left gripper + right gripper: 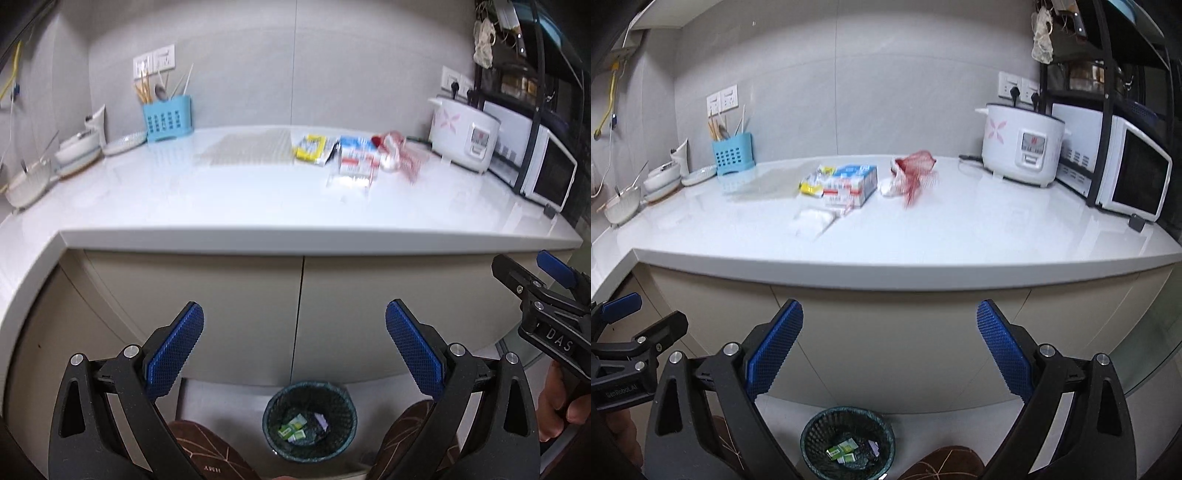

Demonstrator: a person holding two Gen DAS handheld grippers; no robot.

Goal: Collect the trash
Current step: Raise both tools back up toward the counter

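Observation:
Trash lies on the white counter: a yellow wrapper, a blue, white and red carton, a clear plastic bag and a red mesh bag. On the floor below stands a dark mesh bin holding several small scraps. My left gripper is open and empty, in front of the cabinet doors, above the bin. My right gripper is likewise open and empty; it also shows at the right edge of the left wrist view.
A blue utensil holder and bowls sit at the counter's left. A rice cooker and microwave stand at the right under a black rack. Slippered feet flank the bin.

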